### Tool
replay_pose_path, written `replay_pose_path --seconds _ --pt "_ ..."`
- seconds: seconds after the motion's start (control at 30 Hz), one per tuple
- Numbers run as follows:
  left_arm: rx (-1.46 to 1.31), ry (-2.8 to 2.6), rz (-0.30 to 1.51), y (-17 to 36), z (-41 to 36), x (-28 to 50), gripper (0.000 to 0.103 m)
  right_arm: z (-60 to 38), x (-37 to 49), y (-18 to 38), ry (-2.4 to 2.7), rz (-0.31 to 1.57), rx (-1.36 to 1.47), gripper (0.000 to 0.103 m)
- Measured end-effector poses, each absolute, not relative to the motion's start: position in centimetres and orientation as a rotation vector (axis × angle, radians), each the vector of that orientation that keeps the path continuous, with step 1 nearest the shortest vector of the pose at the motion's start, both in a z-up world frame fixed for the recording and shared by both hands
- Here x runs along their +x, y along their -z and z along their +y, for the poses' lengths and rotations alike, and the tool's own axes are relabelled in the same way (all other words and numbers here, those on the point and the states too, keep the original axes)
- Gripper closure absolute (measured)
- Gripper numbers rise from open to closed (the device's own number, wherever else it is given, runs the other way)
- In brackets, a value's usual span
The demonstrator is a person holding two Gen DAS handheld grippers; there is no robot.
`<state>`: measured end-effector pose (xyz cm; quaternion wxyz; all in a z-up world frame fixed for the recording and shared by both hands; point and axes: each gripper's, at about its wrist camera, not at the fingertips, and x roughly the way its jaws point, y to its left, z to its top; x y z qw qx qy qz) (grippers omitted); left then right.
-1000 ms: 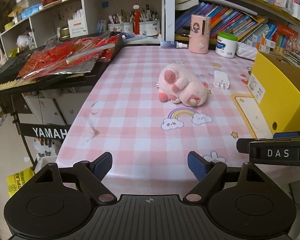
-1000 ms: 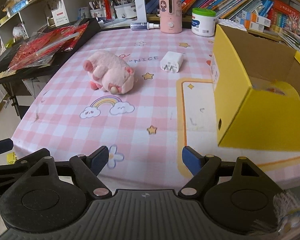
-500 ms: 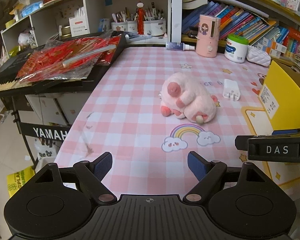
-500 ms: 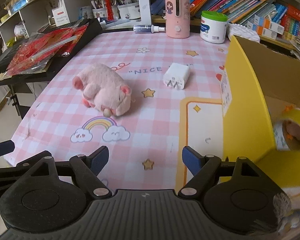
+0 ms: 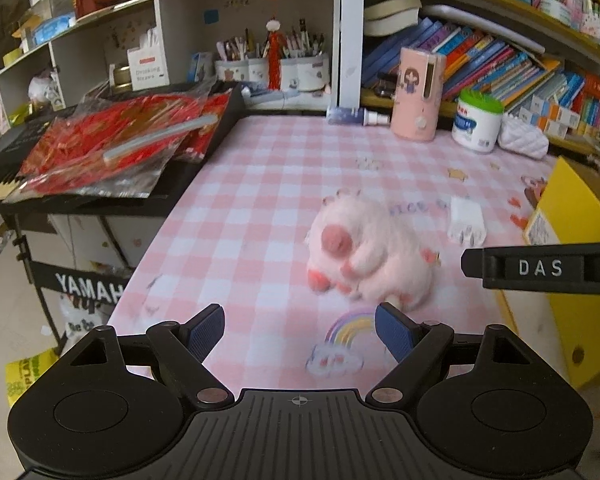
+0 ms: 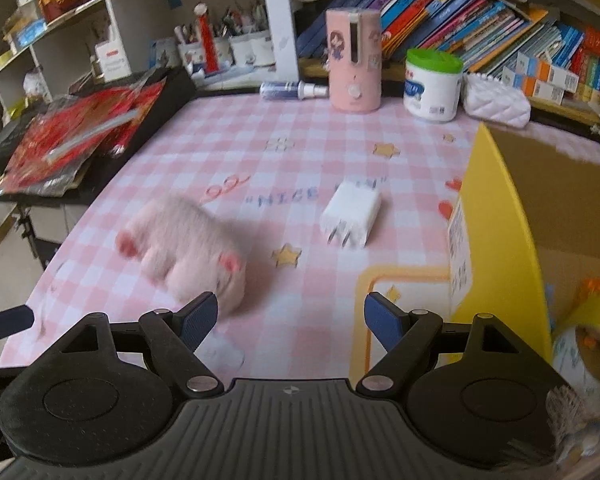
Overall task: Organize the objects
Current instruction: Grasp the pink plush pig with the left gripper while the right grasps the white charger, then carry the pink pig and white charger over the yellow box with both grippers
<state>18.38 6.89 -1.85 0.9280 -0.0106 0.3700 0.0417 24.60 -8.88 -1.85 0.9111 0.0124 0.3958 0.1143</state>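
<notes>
Over the last second both hands have come in over the table (image 6: pixel 300 152), so the yellow box (image 6: pixel 496 240), the pink plush toy (image 5: pixel 364 256) and the white charger (image 6: pixel 352 216) loom larger; pick-up looks next. The left gripper (image 5: pixel 300 336) and right gripper (image 6: pixel 291 318) hold their jaws open, empty. The plush lies mid-table, blurred, seemingly lengthwise toward the box; the charger's prongs point at the grippers.

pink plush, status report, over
Left gripper and right gripper open, empty. Pink plush on table, untouched. White charger beside it; path clear.
</notes>
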Motion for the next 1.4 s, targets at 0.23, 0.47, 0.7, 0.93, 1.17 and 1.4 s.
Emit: replay_pose_path --seconds 0.23,0.47,0.7,0.93,1.17,1.4 --pt "-0.036 -0.065 0.736 1.7 6.1 22.3 0.013 -9.4 29.0 1.0 -0.159 0.793 0.081 0.024" --pt "-0.091 -0.044 0.766 2.7 5.7 26.3 0.011 -9.5 34.6 2.3 -0.095 0.865 0.108 0.023" --pt "-0.125 -0.039 0.811 4.4 5.6 28.5 0.01 -9.1 38.1 5.5 -0.059 0.977 0.095 0.022" --pt "-0.21 -0.03 0.848 5.5 5.9 30.0 0.01 -8.3 38.8 7.2 -0.075 1.014 0.041 0.026" --pt "-0.216 -0.012 0.873 6.3 5.4 30.0 0.017 -8.2 38.3 6.8 -0.121 0.979 -0.018 0.062" --pt "-0.217 -0.016 0.853 5.3 6.0 28.3 0.025 -8.2 37.3 6.0 -0.151 0.97 0.039 0.062"
